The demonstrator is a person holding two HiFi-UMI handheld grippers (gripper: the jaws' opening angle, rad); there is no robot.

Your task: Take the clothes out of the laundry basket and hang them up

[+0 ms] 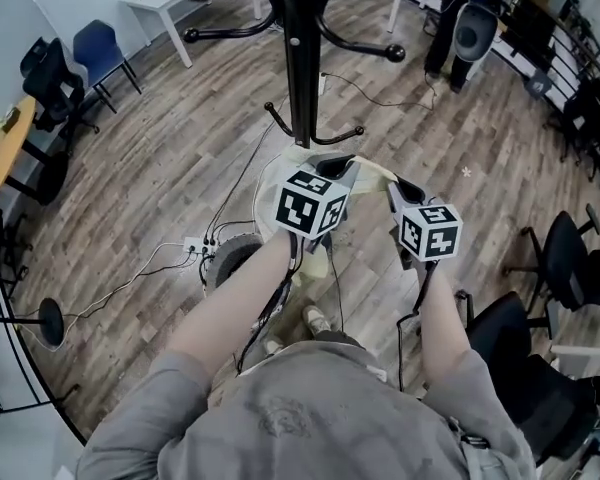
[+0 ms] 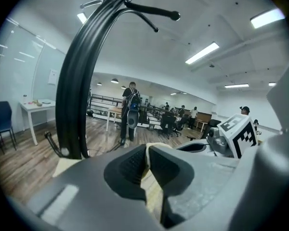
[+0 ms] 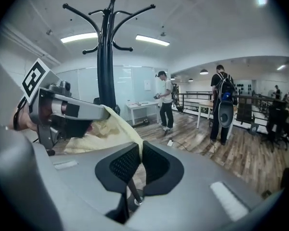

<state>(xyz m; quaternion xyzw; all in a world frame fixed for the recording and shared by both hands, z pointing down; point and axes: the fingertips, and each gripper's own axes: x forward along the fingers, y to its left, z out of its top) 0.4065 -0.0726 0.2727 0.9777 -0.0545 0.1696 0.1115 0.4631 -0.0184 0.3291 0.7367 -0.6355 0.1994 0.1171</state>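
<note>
Two grips share one pale yellow garment point(image 1: 372, 174): the left gripper point(image 1: 335, 166) and the right gripper point(image 1: 407, 191) are each pinched shut on its cloth, set apart, probably to spread it for hanging. It hangs low, just in front of the coat stand point(image 1: 302, 68), whose upper hooks are well above it.

Grey shirt point(image 1: 310, 408), grey left tool point(image 2: 147, 150), grey right tool point(image 3: 139, 148), black pads point(image 2: 130, 166), black-and-white marker cubes point(image 1: 310, 210).
</note>
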